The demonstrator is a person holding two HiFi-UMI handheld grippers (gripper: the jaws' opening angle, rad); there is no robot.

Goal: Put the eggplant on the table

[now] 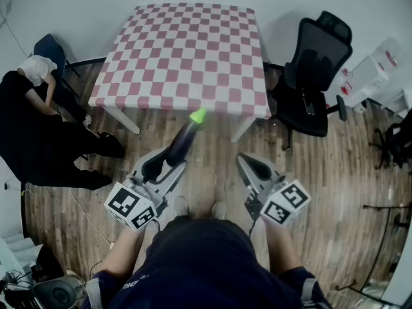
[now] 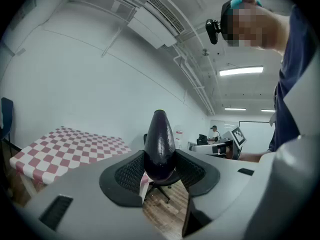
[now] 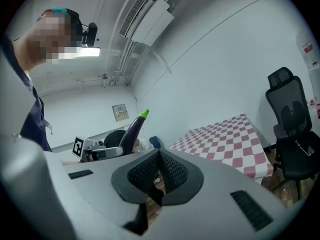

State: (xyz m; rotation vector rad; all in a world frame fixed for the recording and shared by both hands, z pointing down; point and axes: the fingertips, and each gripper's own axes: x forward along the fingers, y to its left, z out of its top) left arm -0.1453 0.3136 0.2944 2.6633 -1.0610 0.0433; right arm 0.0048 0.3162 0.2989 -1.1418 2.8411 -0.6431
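1. Hold the eggplant (image 1: 187, 136) firm: left gripper (image 1: 166, 166) clamped on its dark base, green tip aimed at the table (image 1: 187, 50), short of the near edge.
2. Carry well past that edge, then lower onto the checked cloth before loosening.
3. Park the right gripper (image 1: 256, 170) aside, jaws together, empty.

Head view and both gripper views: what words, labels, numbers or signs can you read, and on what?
"ONE": white letters on the person's sleeve, seemingly cut off at the start.
White boxes: red labels, too small to read.
Wall plate: print too blurred to read.
Marker cubes: black square patterns only, no words.
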